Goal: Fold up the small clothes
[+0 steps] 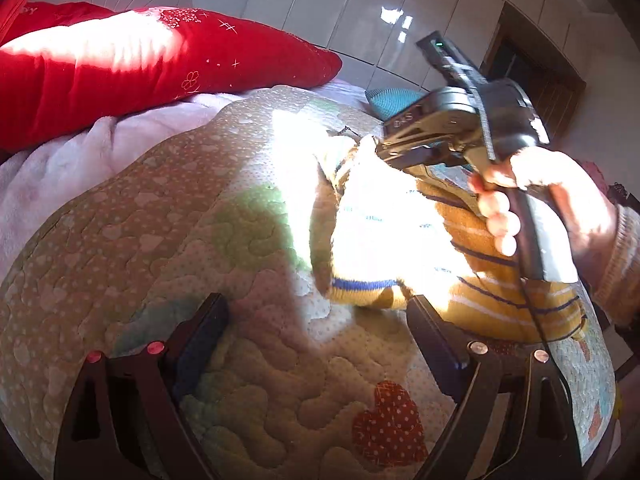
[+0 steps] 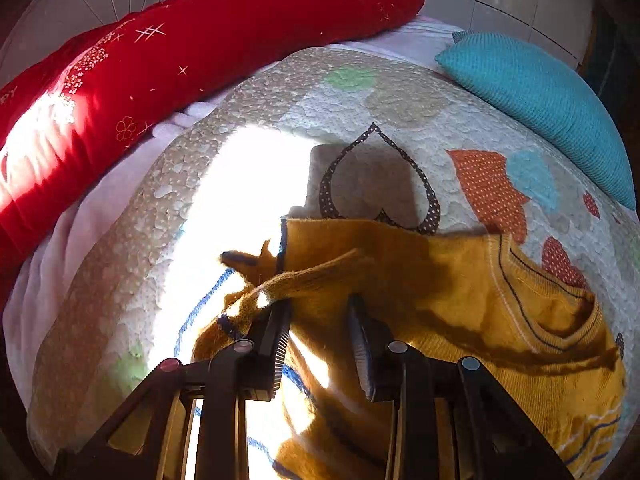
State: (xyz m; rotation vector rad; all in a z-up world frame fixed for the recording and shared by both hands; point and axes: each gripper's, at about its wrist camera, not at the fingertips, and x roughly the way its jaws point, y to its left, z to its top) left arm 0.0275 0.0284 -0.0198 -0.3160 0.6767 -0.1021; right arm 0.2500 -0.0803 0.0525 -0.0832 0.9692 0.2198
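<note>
A small mustard-yellow knit sweater with blue and white stripes lies on a quilted bedspread. It also shows in the left wrist view, partly washed out by sunlight. My left gripper is open and empty, hovering just short of the sweater's striped hem. My right gripper is open over the sweater, with a folded sleeve lying by its left finger. In the left wrist view the right gripper reaches onto the sweater, held by a hand.
The quilted bedspread with heart patches covers the bed. A red pillow lies at the back left, a teal pillow at the back right. A pink blanket lies under the quilt. White cabinets stand behind.
</note>
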